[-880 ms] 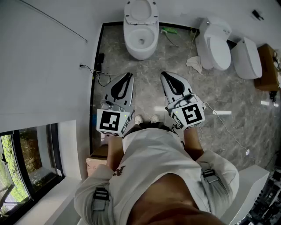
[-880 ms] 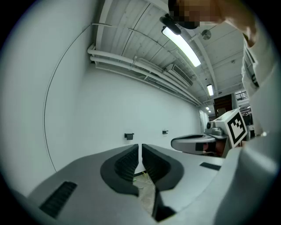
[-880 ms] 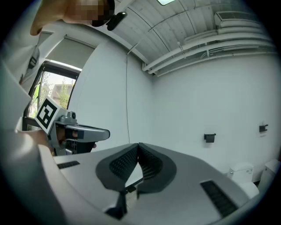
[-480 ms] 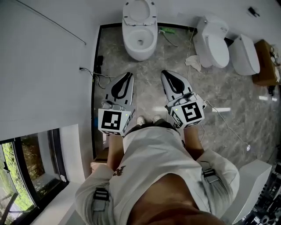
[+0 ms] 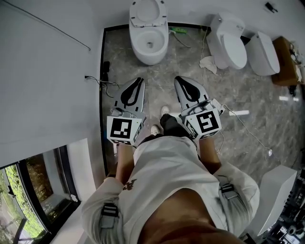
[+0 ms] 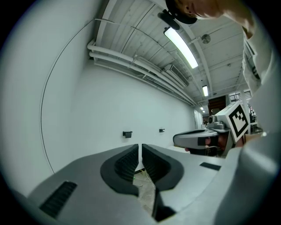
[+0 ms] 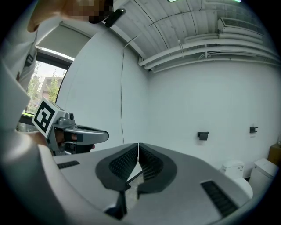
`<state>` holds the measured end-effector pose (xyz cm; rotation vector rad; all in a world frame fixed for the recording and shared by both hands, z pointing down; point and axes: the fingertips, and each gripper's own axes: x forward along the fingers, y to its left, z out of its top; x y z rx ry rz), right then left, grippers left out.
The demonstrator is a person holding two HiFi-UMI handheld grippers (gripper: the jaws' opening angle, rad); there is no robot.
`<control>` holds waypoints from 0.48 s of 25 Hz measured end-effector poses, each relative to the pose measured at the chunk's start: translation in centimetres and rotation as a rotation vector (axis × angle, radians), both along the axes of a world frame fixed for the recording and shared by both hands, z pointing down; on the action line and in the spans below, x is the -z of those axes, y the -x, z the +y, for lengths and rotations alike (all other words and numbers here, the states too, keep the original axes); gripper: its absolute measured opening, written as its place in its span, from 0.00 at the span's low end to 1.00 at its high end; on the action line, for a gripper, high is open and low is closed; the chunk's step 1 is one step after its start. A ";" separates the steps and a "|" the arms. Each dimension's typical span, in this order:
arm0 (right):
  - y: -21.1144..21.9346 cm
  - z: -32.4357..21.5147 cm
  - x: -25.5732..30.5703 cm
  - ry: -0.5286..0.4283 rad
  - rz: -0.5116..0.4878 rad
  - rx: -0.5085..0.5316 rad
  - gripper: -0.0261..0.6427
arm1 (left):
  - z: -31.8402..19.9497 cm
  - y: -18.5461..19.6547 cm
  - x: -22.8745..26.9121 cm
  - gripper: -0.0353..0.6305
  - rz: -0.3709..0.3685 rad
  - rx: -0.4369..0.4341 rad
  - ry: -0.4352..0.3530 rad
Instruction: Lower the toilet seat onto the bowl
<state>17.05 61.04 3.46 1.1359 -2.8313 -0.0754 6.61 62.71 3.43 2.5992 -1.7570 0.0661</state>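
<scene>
The toilet seat (image 5: 148, 11) is seen raised, standing upright behind the open bowl (image 5: 149, 45) at the far end of the grey marbled floor (image 5: 248, 102). Both tools are held level and side by side, well short of the toilet. The left gripper (image 5: 139, 80) is shown with its jaws drawn almost together, only a thin slit left and nothing between them. The right gripper (image 5: 179, 79) is shown with its jaws pressed together, likewise empty. Two more toilets (image 5: 229, 44) are seen to the right.
</scene>
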 end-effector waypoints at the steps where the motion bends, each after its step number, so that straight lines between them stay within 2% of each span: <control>1: 0.1 -0.3 0.0 0.002 0.002 -0.001 0.07 | -0.3 0.2 -0.1 0.12 0.002 -0.001 0.001; 12: 1.0 -5.6 -0.8 0.027 0.002 -0.001 0.07 | -5.5 1.2 -0.8 0.12 0.006 0.006 0.018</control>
